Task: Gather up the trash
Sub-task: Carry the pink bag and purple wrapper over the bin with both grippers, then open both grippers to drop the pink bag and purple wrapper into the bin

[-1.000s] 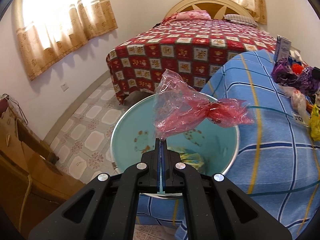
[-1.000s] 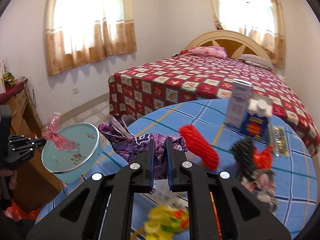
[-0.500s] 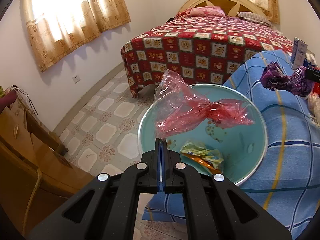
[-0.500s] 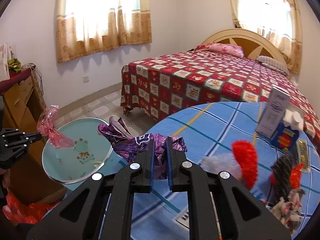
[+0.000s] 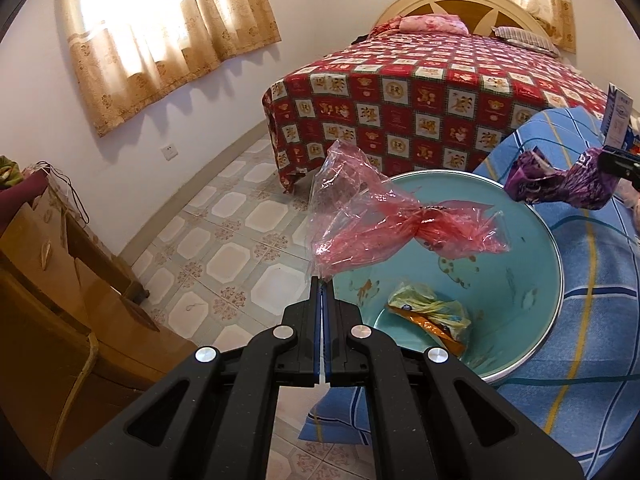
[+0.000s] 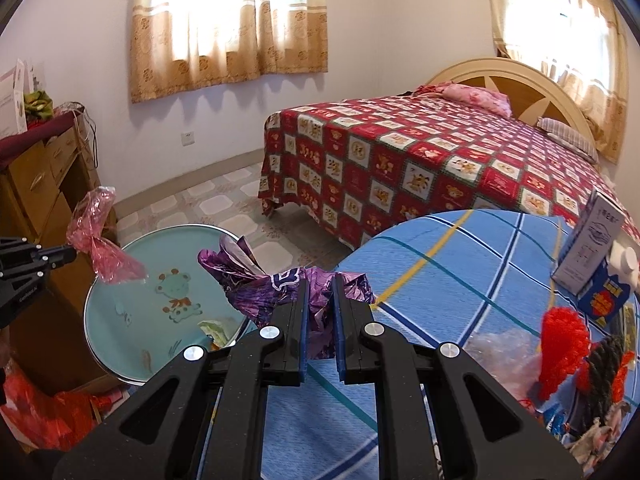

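Observation:
A crumpled red plastic wrapper (image 5: 384, 224) hangs from my left gripper (image 5: 322, 280), which is shut on its lower edge, over the left rim of a teal basin (image 5: 520, 272). A yellow-orange snack wrapper (image 5: 430, 314) lies inside the basin. My right gripper (image 6: 320, 280) is shut on a purple foil wrapper (image 6: 256, 280) and holds it above the edge of the blue checked table (image 6: 460, 264), just right of the basin (image 6: 132, 304). The right wrist view shows the left gripper (image 6: 74, 254) with the red wrapper (image 6: 100, 248) at far left.
Cartons (image 6: 596, 256), a red net (image 6: 564, 344) and more litter sit at the table's right side. A bed with a red quilt (image 6: 420, 160) stands behind. A wooden cabinet (image 5: 48, 300) is at left, with tiled floor (image 5: 240, 232) between.
The right gripper has carried the purple wrapper left across the table to the basin's edge. The left gripper with the red wrapper has drifted left, so the basin now sits further right in its view.

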Demonstrator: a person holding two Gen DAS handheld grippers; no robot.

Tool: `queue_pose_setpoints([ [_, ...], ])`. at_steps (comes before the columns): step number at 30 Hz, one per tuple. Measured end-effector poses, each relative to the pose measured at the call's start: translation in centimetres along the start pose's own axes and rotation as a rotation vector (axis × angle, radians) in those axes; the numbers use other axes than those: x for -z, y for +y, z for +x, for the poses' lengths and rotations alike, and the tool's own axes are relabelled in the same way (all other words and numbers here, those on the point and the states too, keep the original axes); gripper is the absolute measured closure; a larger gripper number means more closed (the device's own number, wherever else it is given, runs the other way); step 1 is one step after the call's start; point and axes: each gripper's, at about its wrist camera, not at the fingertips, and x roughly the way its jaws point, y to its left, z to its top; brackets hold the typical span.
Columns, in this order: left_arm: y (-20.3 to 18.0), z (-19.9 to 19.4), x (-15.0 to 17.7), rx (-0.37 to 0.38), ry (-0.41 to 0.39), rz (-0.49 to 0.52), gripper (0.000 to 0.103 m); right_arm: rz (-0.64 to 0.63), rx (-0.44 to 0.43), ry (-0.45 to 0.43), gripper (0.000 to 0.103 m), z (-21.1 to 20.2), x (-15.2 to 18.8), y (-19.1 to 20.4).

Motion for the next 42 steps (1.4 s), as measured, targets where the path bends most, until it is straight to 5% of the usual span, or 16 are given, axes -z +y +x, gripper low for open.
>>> queue_pose_setpoints([
  [35, -0.5, -0.4, 0.0, 0.037, -0.005, -0.004, 0.102, -0.059, -0.027, 0.008, 0.092, 0.5, -0.5, 2.3],
  [37, -1.0, -0.4, 0.1, 0.059, -0.003, 0.006, 0.099, -0.06, -0.054, 0.018, 0.089, 0.7, -0.5, 2.5],
  [39, -1.4, -0.4, 0.2, 0.077, -0.003, 0.009, 0.072, -0.059, -0.078, 0.016, 0.071, 0.7, -0.5, 2.6],
  [42, -2.7, -0.7, 0.5, 0.119, -0.014, 0.031, 0.066, -0.048, -0.09, 0.025, 0.063, 0.8, -0.2, 2.6],
])
